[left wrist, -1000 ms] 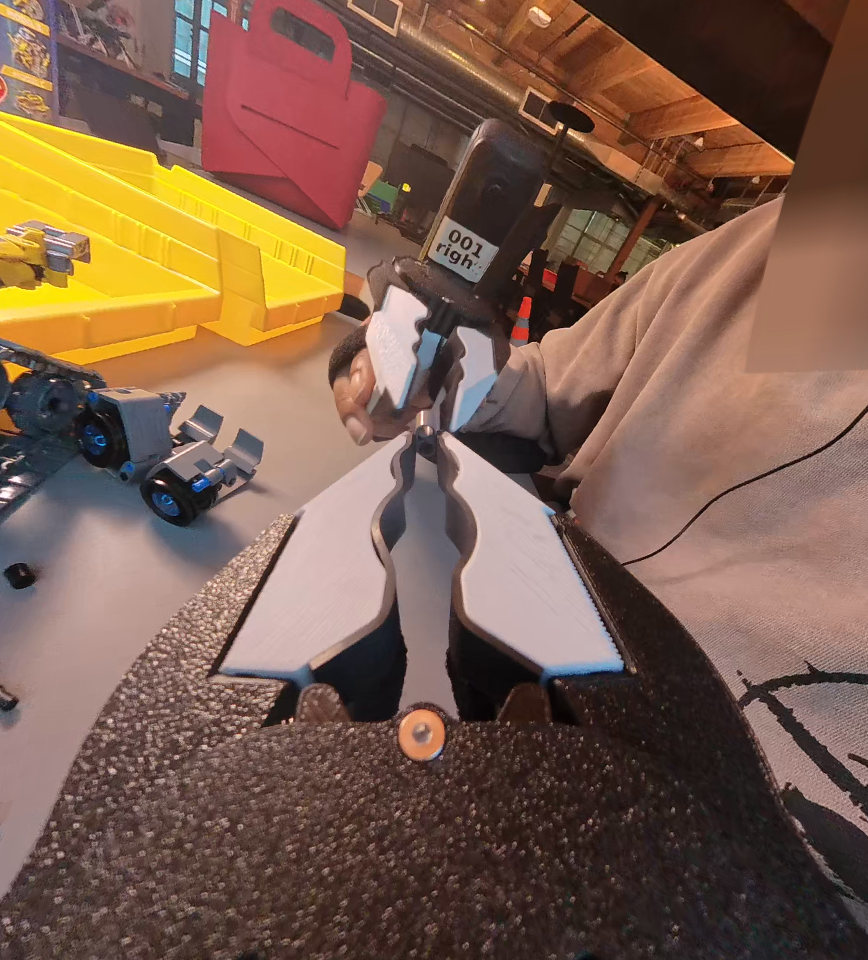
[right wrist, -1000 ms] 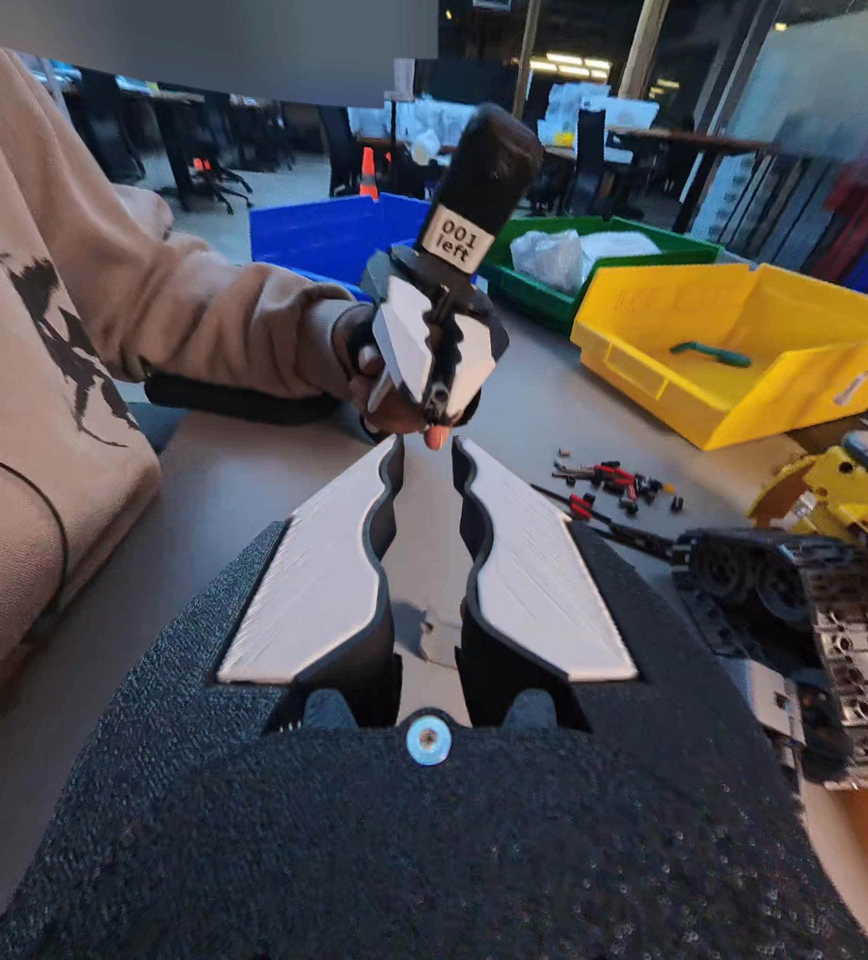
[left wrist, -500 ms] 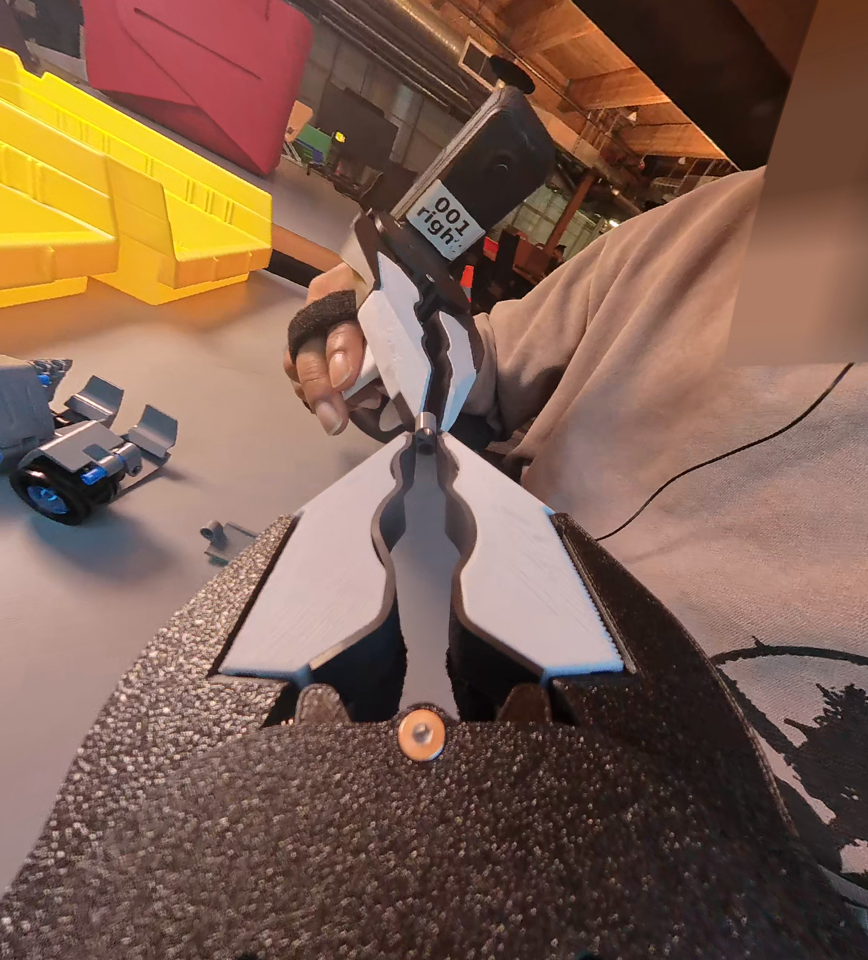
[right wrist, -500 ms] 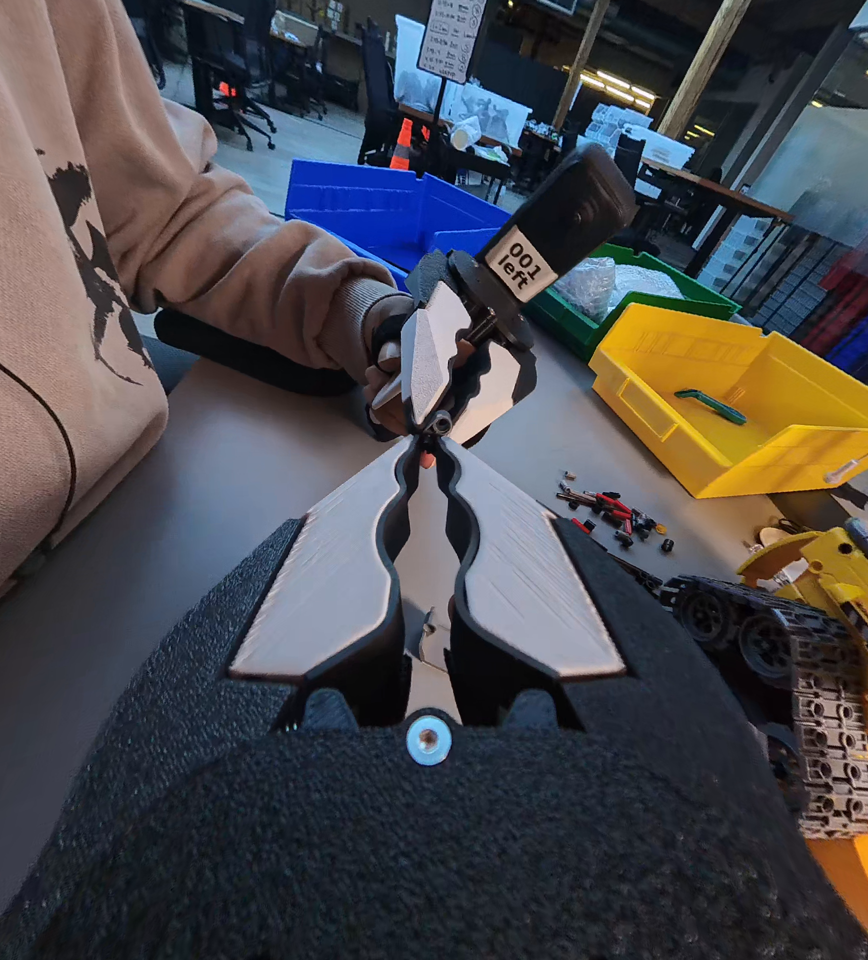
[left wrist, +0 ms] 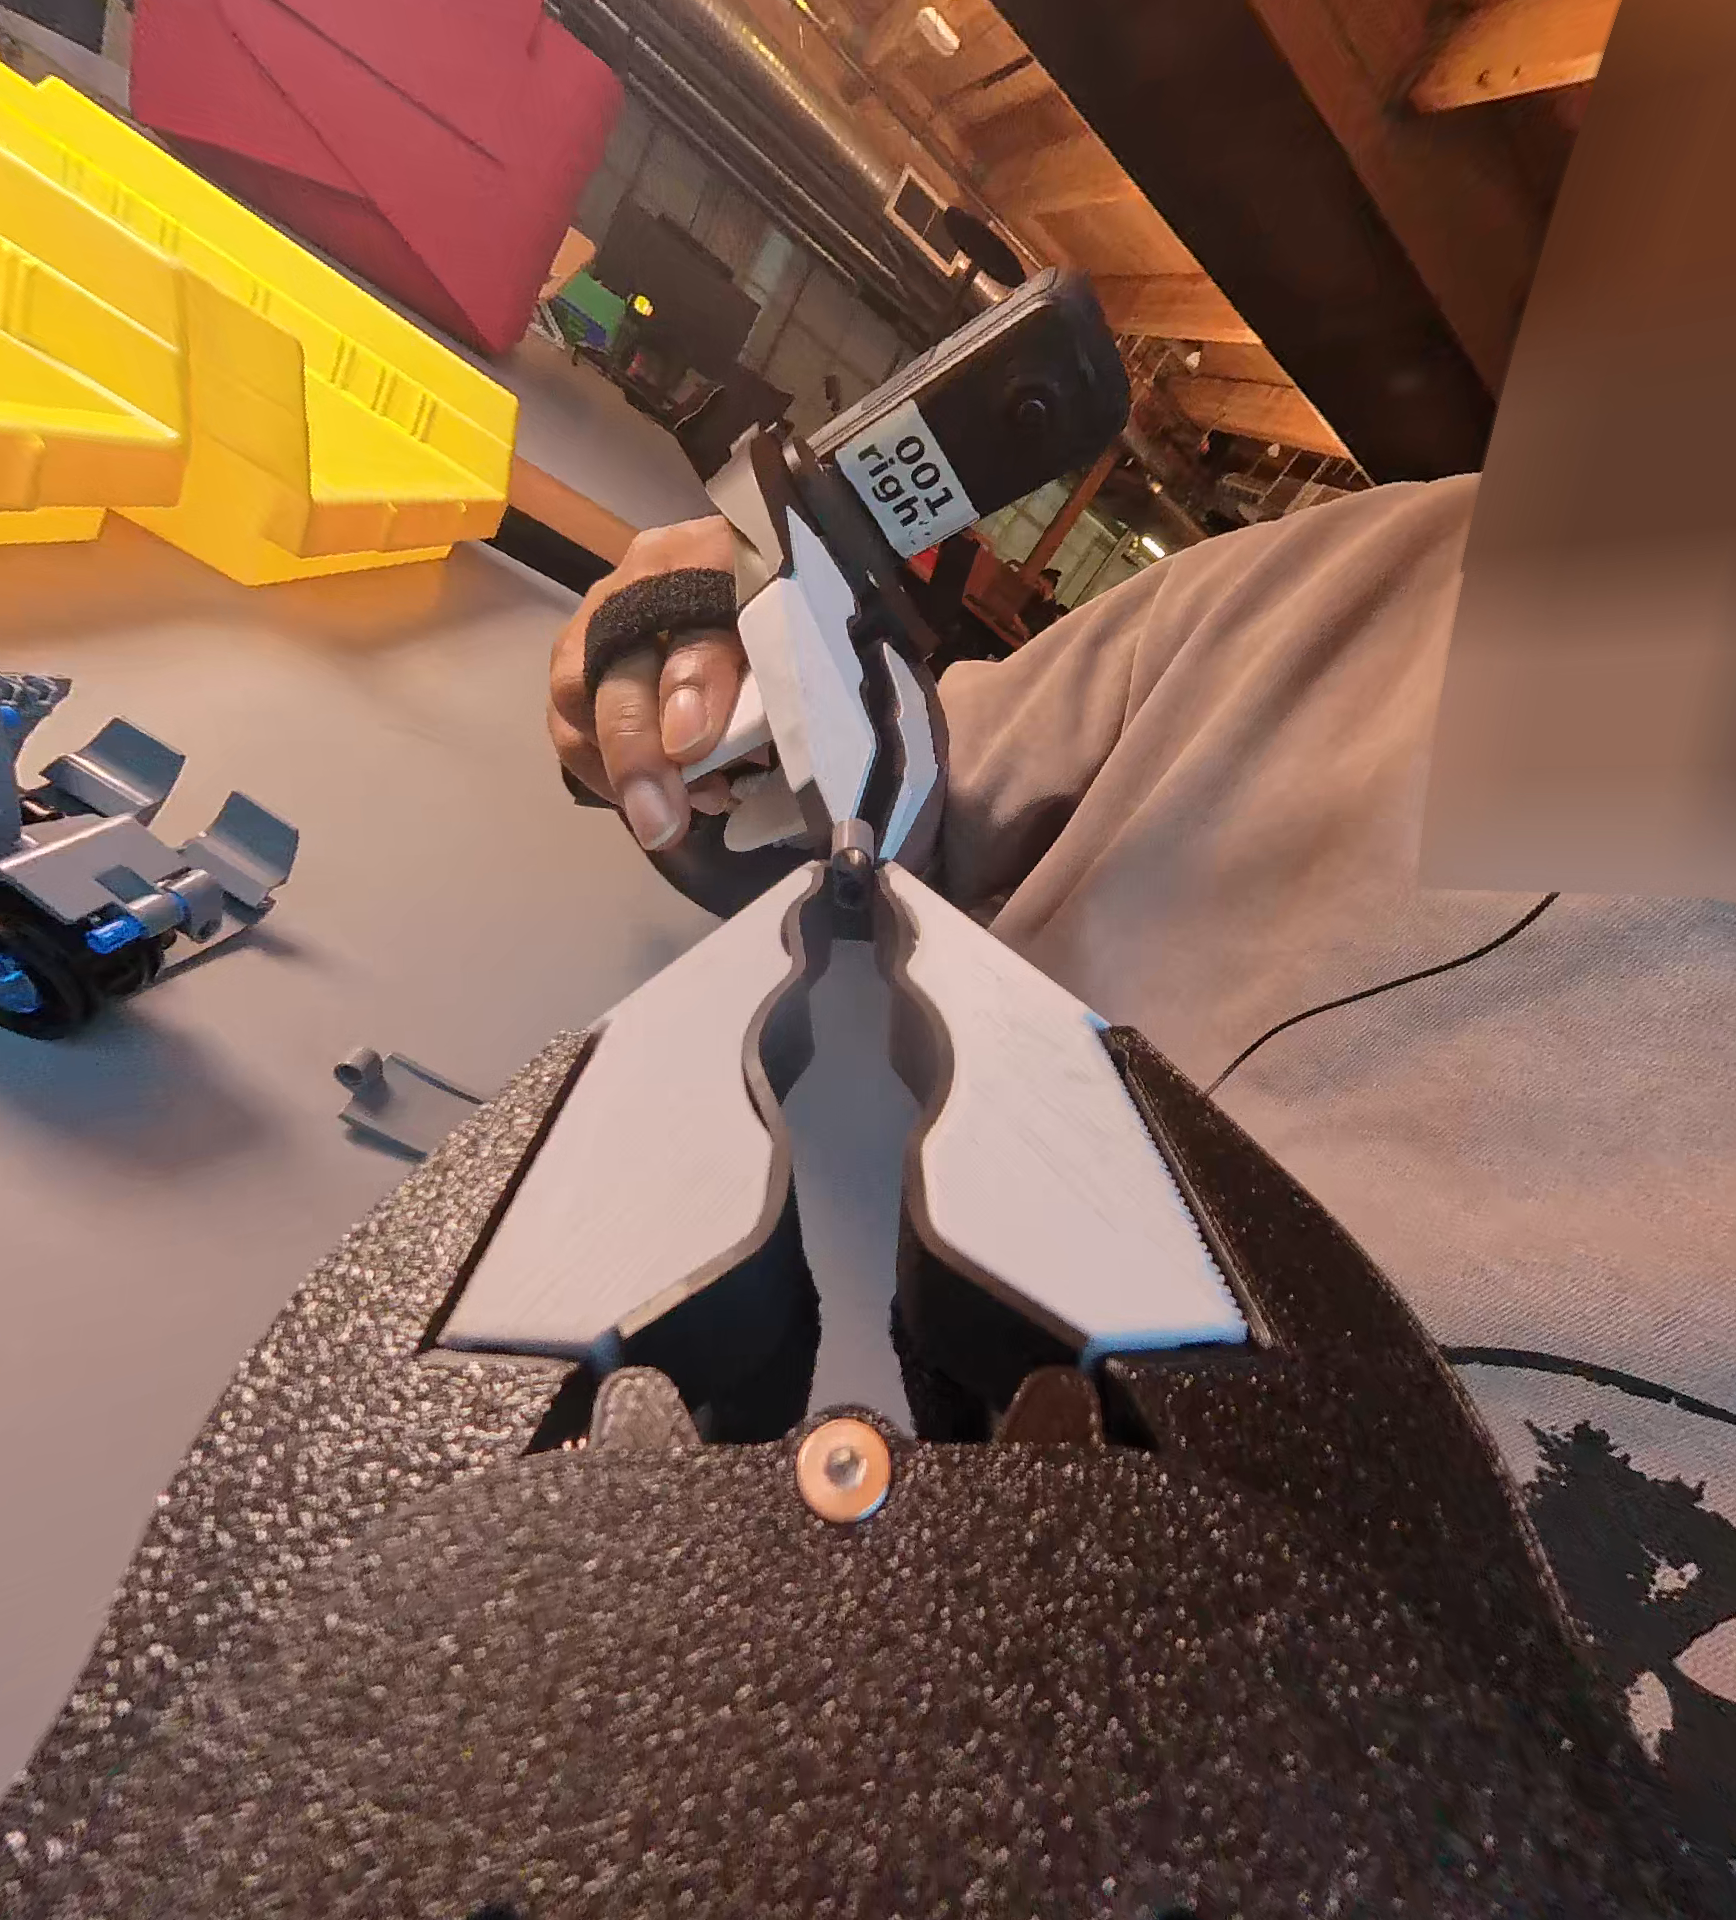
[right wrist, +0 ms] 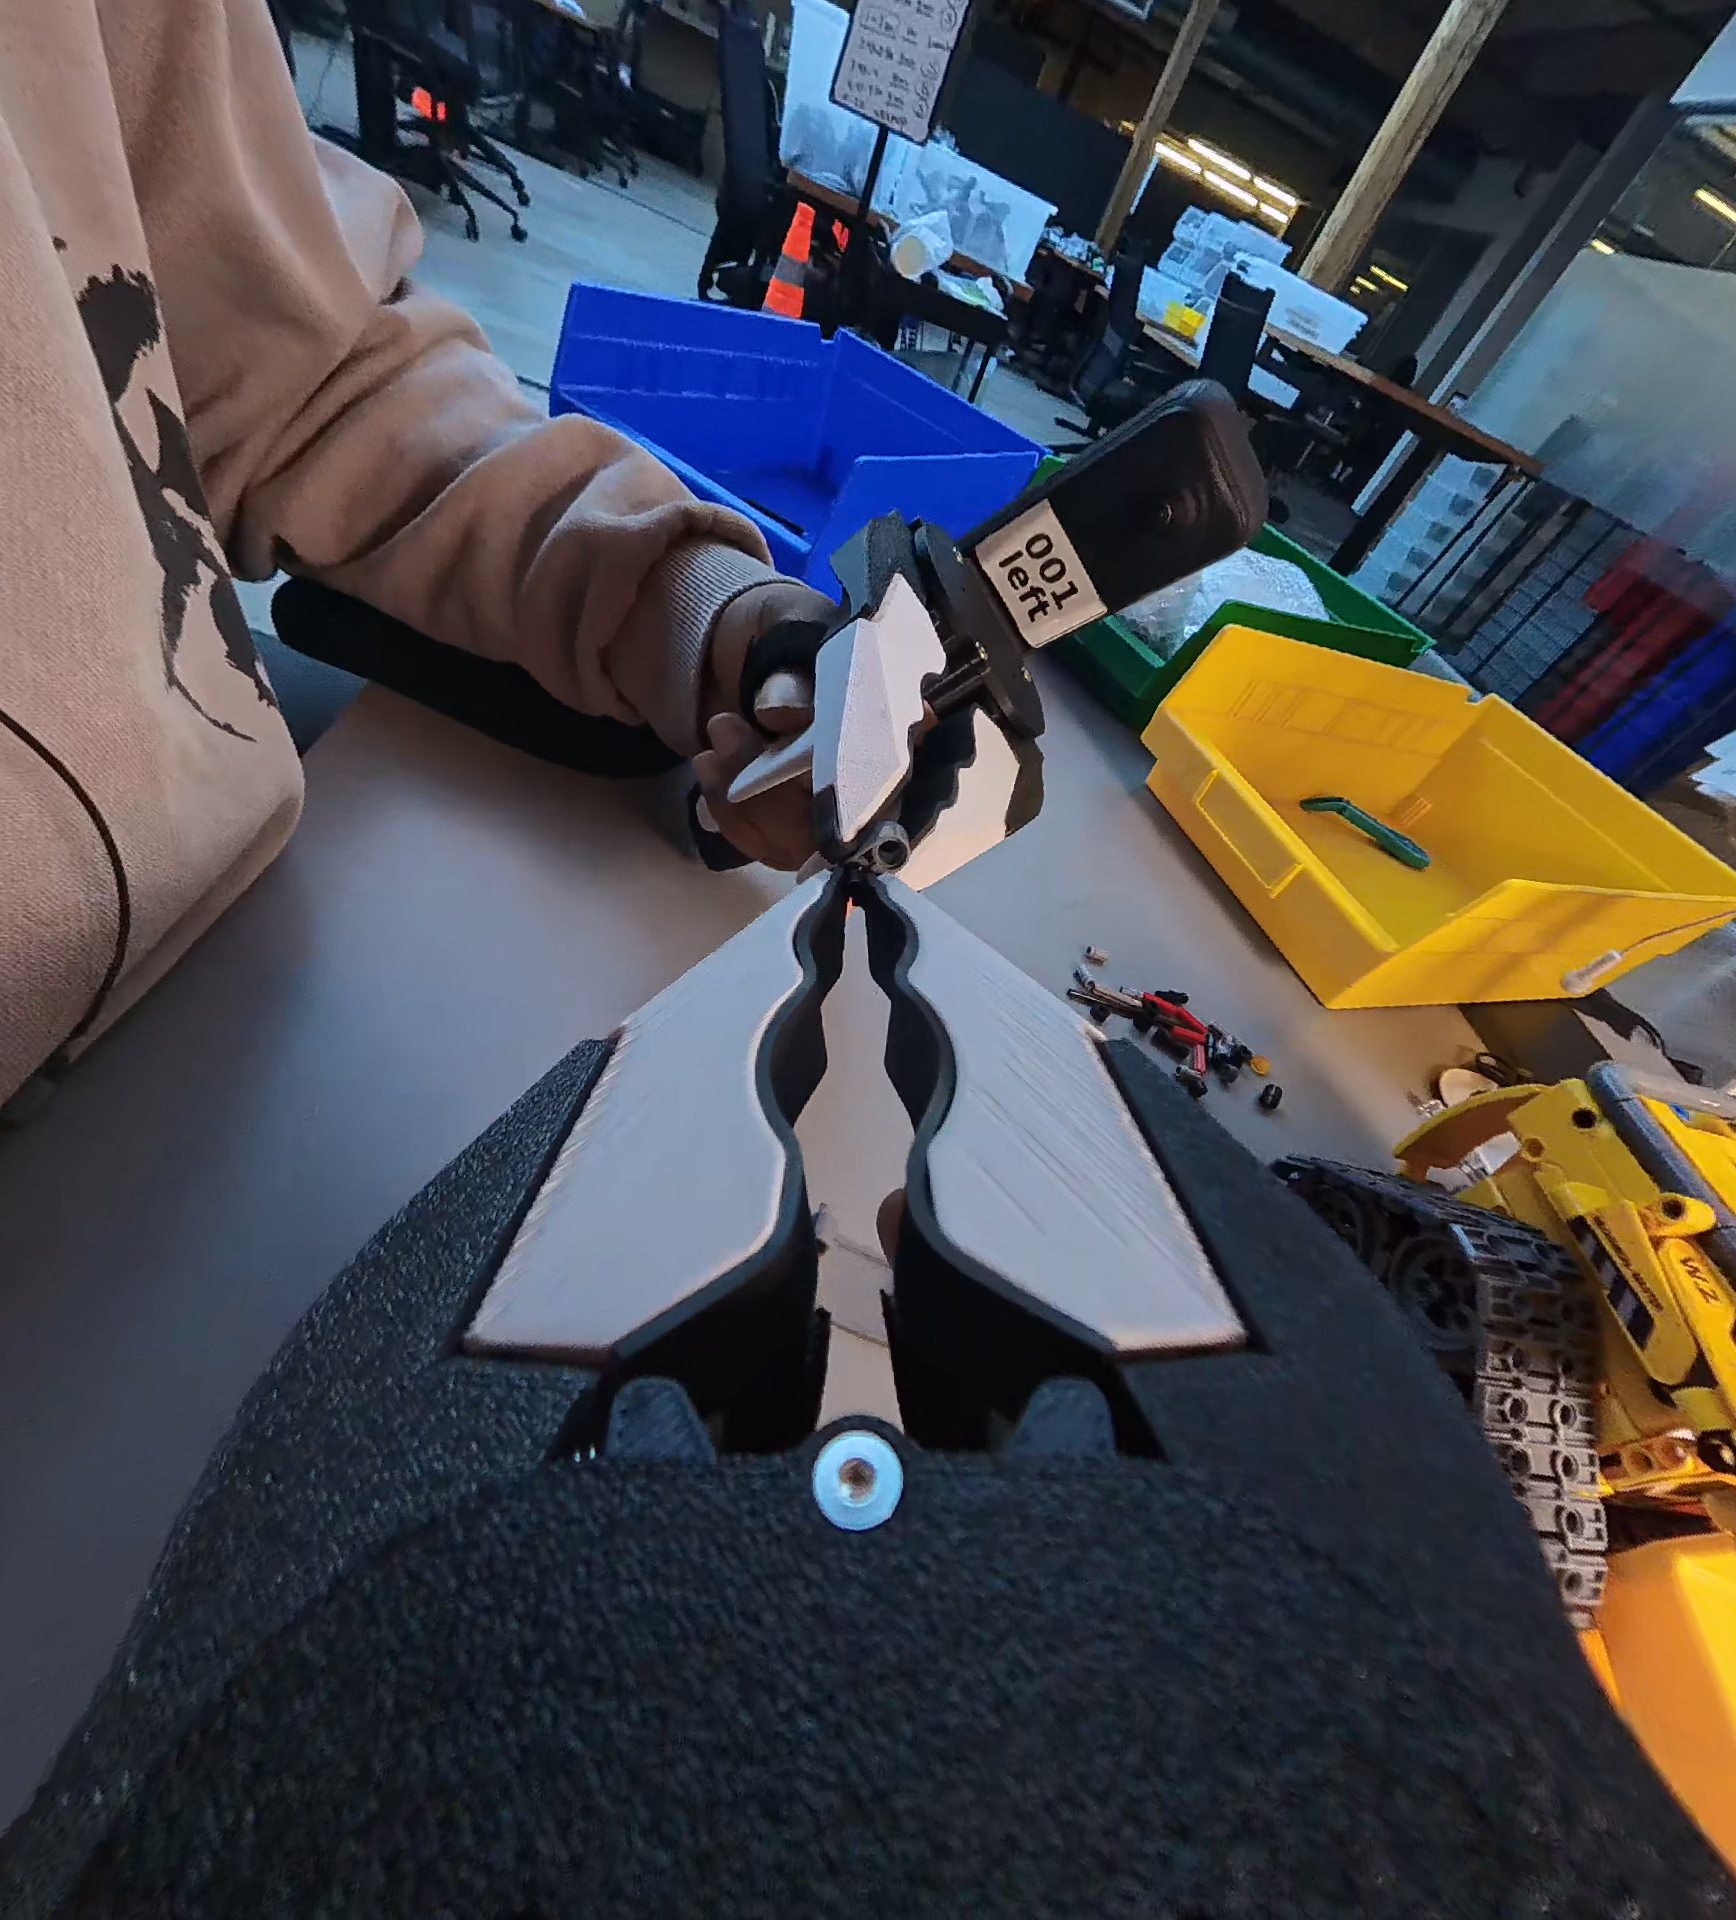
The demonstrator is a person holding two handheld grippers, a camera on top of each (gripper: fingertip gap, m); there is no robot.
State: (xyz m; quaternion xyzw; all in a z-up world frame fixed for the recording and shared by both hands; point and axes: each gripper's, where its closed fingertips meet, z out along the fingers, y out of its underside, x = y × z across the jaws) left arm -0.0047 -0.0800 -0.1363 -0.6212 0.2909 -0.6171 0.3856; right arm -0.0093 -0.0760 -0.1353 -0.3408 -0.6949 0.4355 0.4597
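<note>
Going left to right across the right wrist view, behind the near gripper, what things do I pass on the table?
Blue bin → left gripper shut on a small grey connector piece → green bin → yellow bin, with the pile of small loose pieces in front of it → yellow tracked toy vehicle.

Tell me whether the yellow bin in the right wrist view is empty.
No, a green tool lies on the floor of the yellow bin.

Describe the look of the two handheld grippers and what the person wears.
Both the left tongs and right tongs have pale grey wedge fingers with wavy black inner edges, set in a rough black speckled body with a silver screw. Each carries a black camera with a white sticker. The person wears a beige sweatshirt with a dark print and a thin black cable.
</note>
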